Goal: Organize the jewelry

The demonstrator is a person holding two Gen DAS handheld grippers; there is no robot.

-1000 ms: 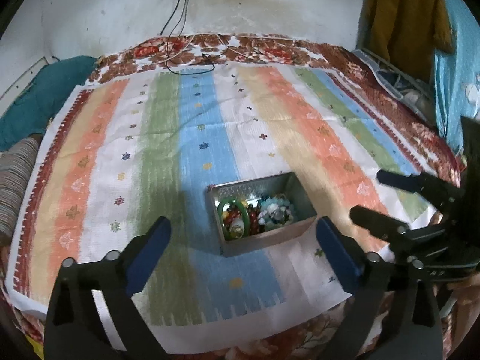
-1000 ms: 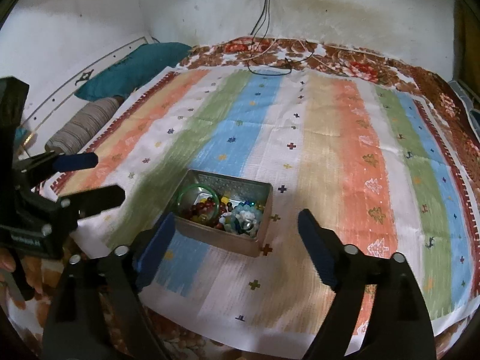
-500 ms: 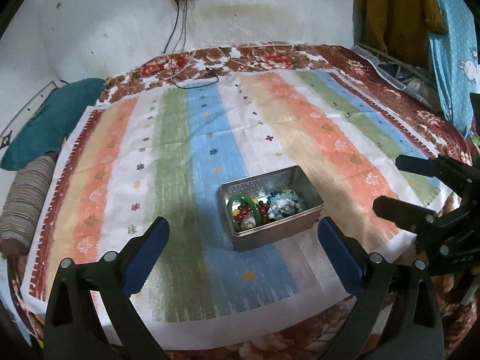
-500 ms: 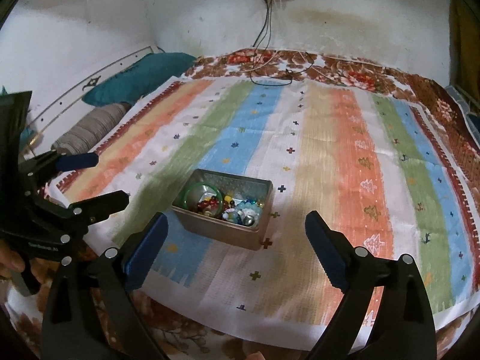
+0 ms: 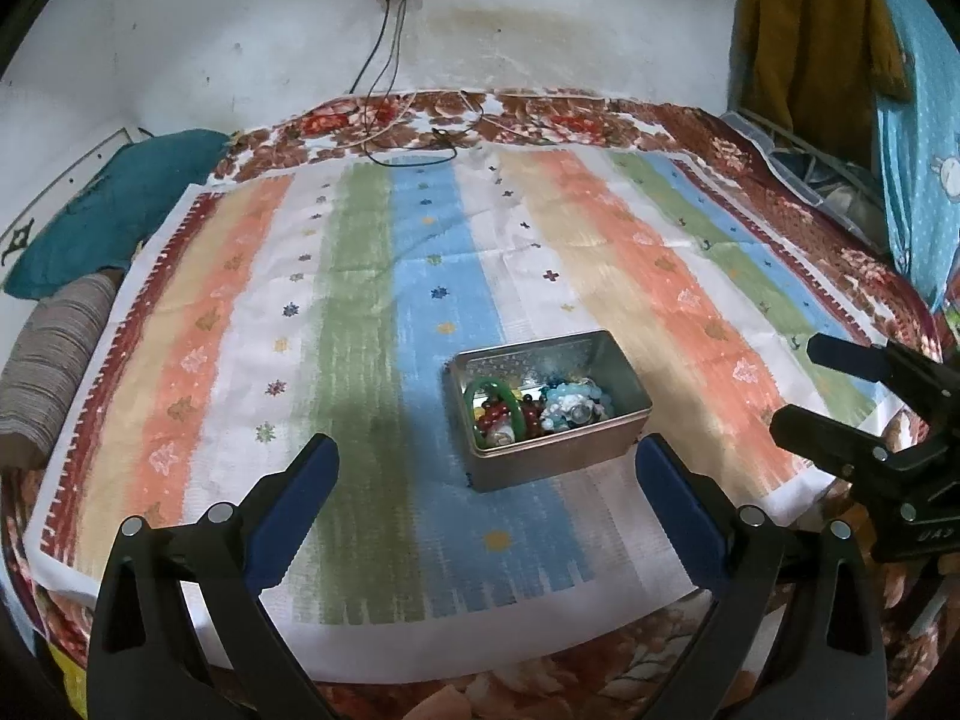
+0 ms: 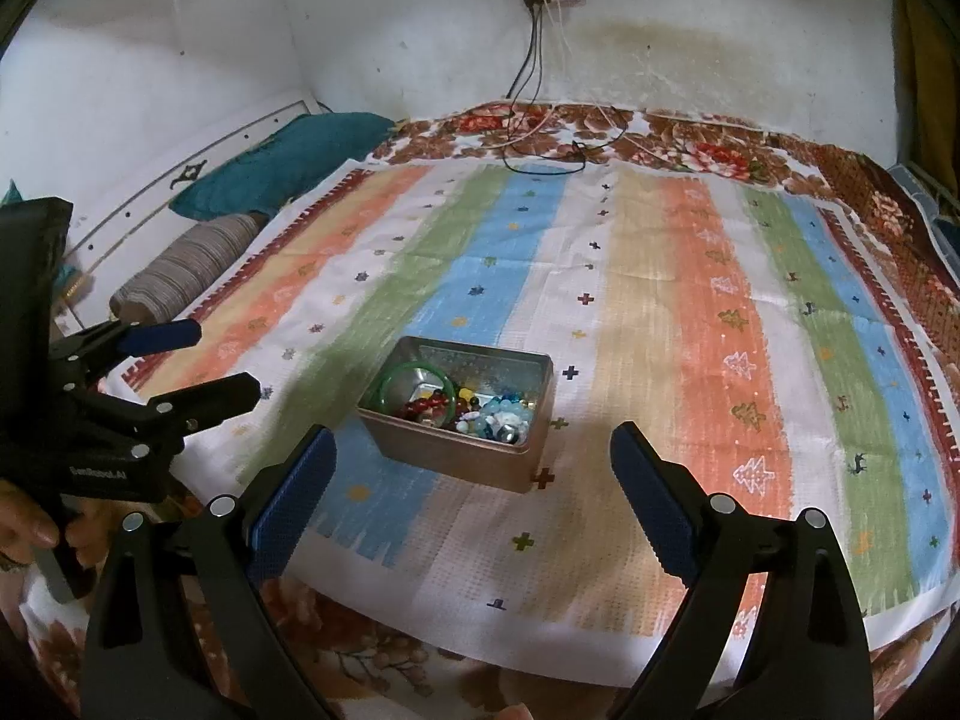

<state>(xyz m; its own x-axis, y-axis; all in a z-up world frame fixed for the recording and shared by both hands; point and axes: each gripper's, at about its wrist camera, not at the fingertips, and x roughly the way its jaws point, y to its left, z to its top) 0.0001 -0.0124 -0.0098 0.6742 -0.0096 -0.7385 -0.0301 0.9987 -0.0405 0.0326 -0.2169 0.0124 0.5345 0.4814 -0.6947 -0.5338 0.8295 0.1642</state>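
Observation:
An open metal tin [image 5: 618, 444] [image 6: 456, 450] sits on the striped cloth near its front edge. It holds a green bangle [image 5: 493, 389] [image 6: 414, 369], red beads [image 5: 492, 417] and pale blue beads [image 5: 570, 408] [image 6: 501, 417]. My left gripper [image 5: 486, 498] is open and empty, hovering in front of the tin. My right gripper [image 6: 471, 486] is open and empty, also in front of the tin. Each gripper shows at the side of the other's view: the right [image 5: 840, 396], the left [image 6: 192, 360].
A striped cloth [image 5: 360, 300] covers a floral bedspread [image 5: 540, 114]. A teal pillow [image 5: 114, 210] and a striped bolster [image 5: 48, 372] lie at the left. Cables [image 5: 414, 144] run from a wall socket onto the bed's far side. Clothes [image 5: 810, 24] hang at the right.
Both grippers have pulled back and up from the tin, so more of the bed and wall shows. Both stay open and the tin has not moved.

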